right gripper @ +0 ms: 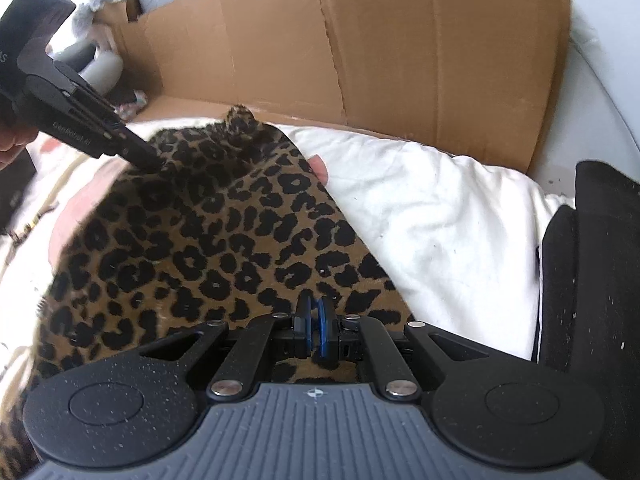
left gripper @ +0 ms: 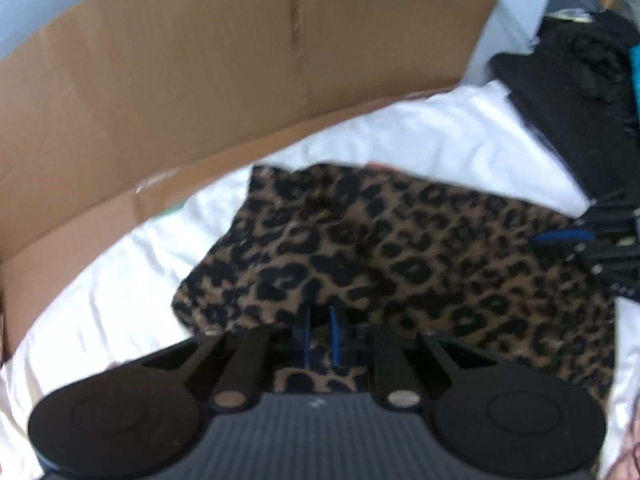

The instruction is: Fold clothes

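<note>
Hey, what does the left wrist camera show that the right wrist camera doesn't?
Only the left wrist view shows a teal item beside the black clothes pile at far right. Only the right wrist view shows a hand holding the left gripper from outside, its tips on the fabric. Both show the leopard-print garment, white bedding, cardboard sheet and right gripper.

The left gripper (right gripper: 150, 164) bears pale lettering, "GenRobot.AI", along its finger linkage, seen up-left of the right gripper (right gripper: 316, 330). Nothing else is legible.
</note>
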A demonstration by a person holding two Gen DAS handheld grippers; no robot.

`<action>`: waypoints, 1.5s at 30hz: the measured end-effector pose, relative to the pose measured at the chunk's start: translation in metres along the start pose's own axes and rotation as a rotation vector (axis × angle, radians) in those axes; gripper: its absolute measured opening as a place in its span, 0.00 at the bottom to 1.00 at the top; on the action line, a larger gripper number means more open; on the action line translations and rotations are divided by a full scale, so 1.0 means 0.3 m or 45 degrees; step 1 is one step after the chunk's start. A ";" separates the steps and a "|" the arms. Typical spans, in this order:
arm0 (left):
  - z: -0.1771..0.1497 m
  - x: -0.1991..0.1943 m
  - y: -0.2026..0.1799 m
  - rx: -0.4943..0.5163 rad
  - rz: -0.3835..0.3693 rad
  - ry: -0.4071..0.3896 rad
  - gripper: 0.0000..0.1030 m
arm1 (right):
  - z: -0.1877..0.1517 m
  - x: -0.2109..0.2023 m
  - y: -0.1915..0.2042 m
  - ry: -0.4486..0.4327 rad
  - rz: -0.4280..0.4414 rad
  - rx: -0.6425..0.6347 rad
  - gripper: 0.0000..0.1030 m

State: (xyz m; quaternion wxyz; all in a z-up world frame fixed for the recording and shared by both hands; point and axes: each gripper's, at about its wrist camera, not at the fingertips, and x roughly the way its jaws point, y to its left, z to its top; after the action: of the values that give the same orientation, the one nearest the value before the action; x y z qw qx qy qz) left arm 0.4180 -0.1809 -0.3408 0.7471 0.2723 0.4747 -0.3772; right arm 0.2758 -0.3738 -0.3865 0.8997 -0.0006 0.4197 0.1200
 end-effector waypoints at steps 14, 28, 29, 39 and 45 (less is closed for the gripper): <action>-0.031 0.089 -0.059 0.025 0.274 0.026 0.05 | 0.009 0.029 -0.046 0.073 -0.268 0.020 0.06; -0.152 -0.122 -0.145 -0.111 0.087 -0.120 0.18 | 0.036 -0.072 0.169 -0.092 0.080 0.035 0.06; -0.167 -0.116 -0.154 -0.116 0.084 -0.133 0.23 | 0.035 -0.068 0.190 -0.082 0.101 0.023 0.06; -0.291 -0.008 -0.201 -0.118 0.073 -0.159 0.37 | 0.015 0.010 0.337 0.012 0.141 -0.113 0.29; -0.362 0.002 -0.188 -0.163 0.158 -0.133 0.38 | -0.051 0.024 0.324 0.079 0.063 -0.146 0.29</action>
State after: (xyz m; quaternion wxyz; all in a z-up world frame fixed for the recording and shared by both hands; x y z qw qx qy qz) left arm 0.3170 -0.1302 -0.3878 0.8087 0.2327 0.4404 -0.3129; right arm 0.2476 -0.2795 -0.3923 0.8814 -0.0454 0.4399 0.1659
